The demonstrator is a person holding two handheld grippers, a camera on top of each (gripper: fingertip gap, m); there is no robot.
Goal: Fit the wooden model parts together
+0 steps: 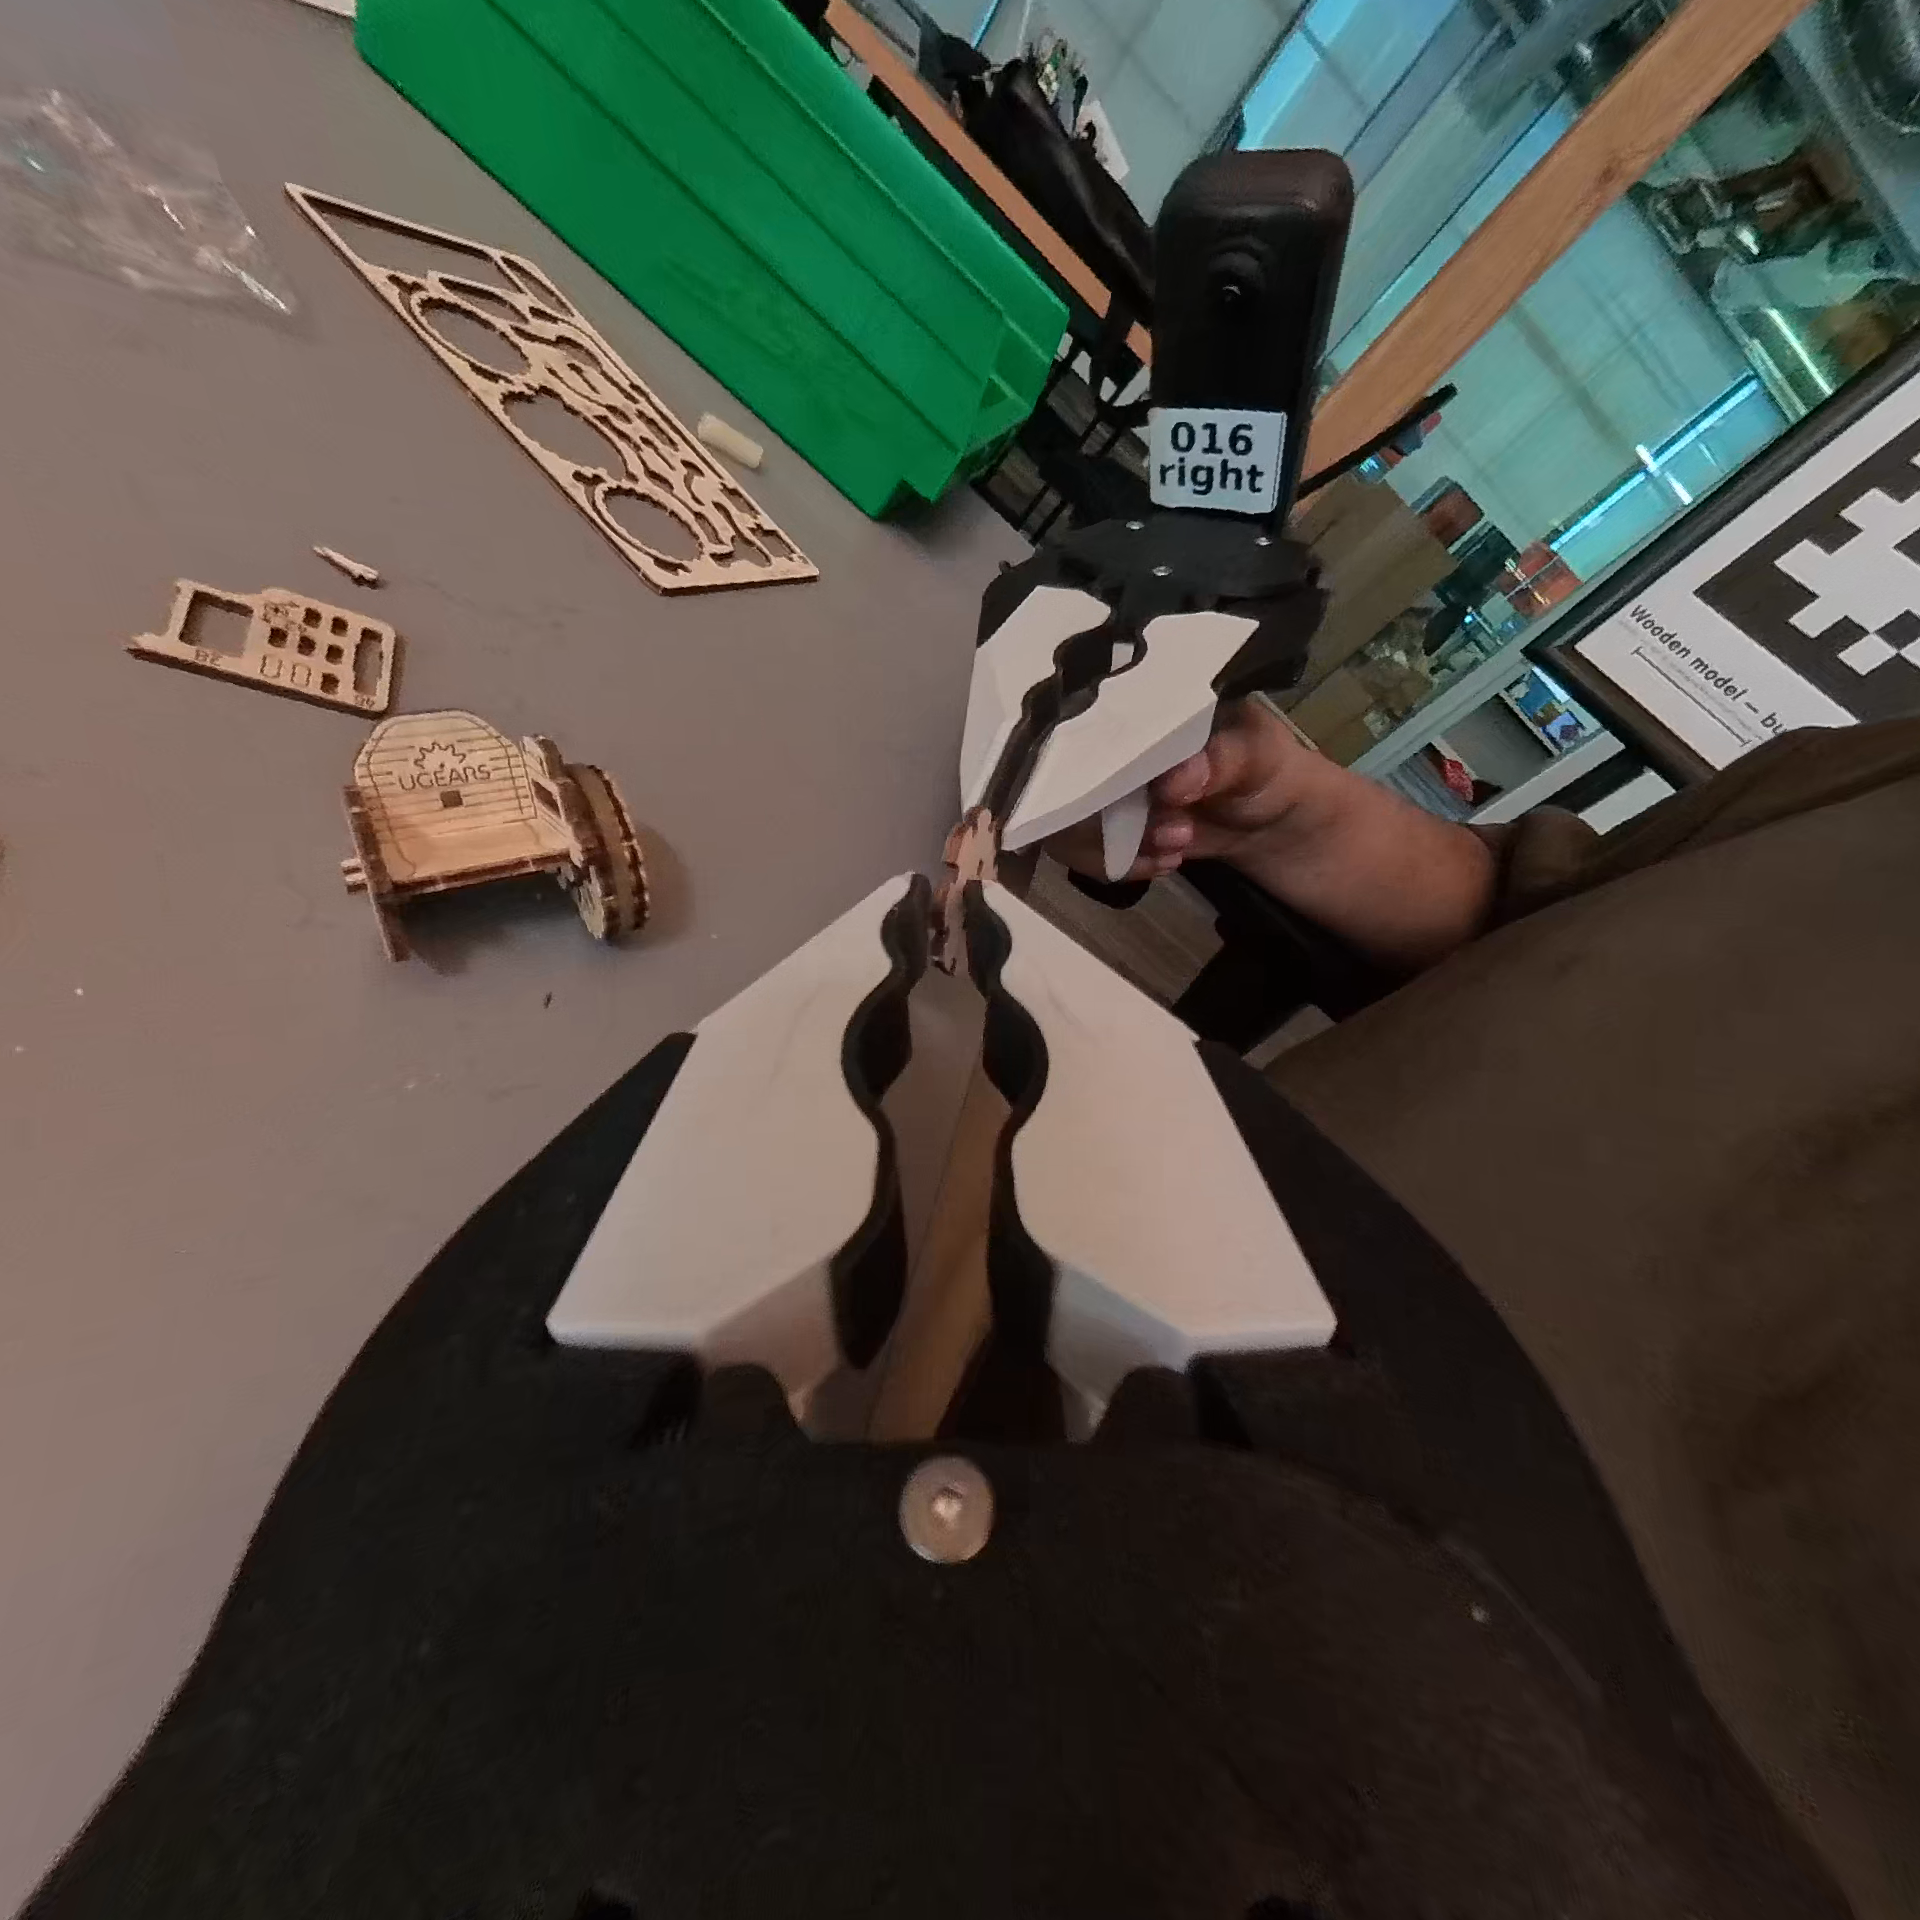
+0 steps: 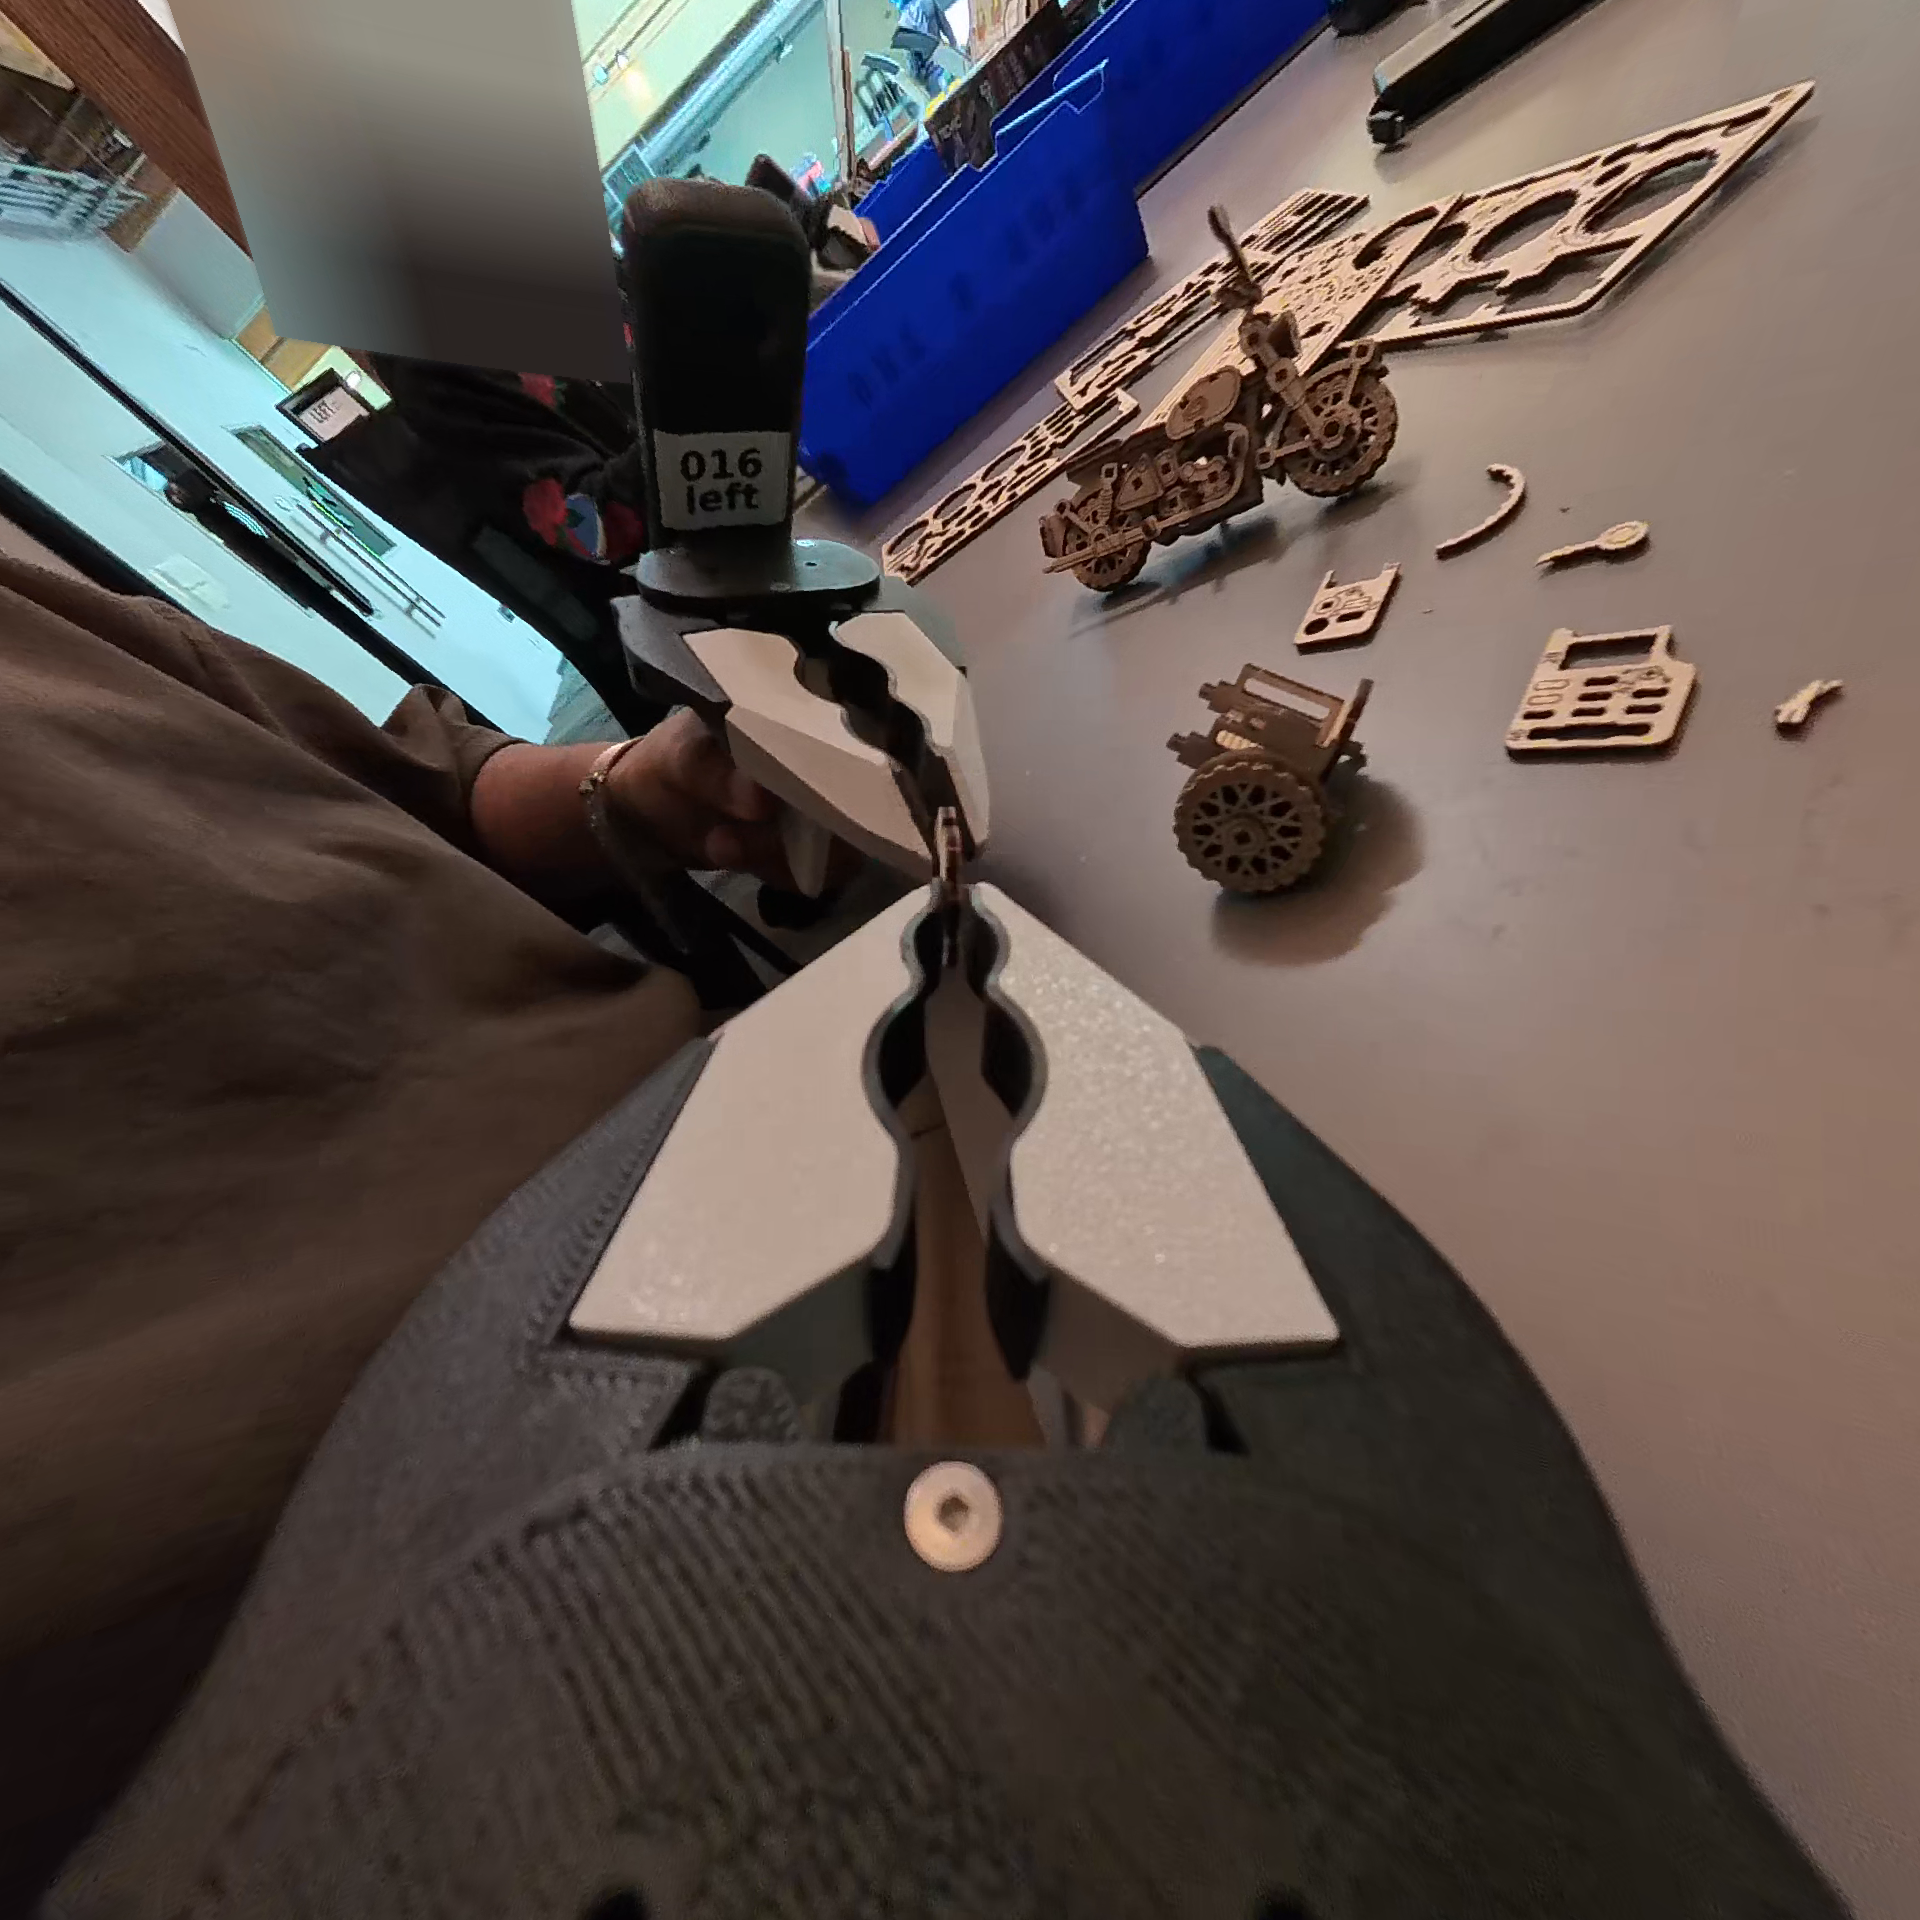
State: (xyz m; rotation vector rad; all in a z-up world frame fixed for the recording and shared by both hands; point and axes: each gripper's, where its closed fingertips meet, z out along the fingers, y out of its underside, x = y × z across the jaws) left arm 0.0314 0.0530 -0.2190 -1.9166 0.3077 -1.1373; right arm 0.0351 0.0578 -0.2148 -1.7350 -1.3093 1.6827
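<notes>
Meeting tip to tip above the worktop (image 1: 260,1091) edge, the left tongs (image 1: 943,914) and the right tongs (image 1: 992,821) each pinch a small wooden part. The left tongs are clenched on a thin notched wooden piece (image 1: 948,925), and the right tongs are clenched on a small toothed wooden piece (image 1: 971,836); the two pieces touch end to end between the tips. On the worktop to the left sits a partly built wooden cart (image 1: 488,831) with one spoked wheel. Near it lie a small cut-out panel (image 1: 275,655) and an emptied plywood sheet (image 1: 551,395). Farther off in the right wrist view stands a wooden motorcycle model (image 2: 1226,468).
</notes>
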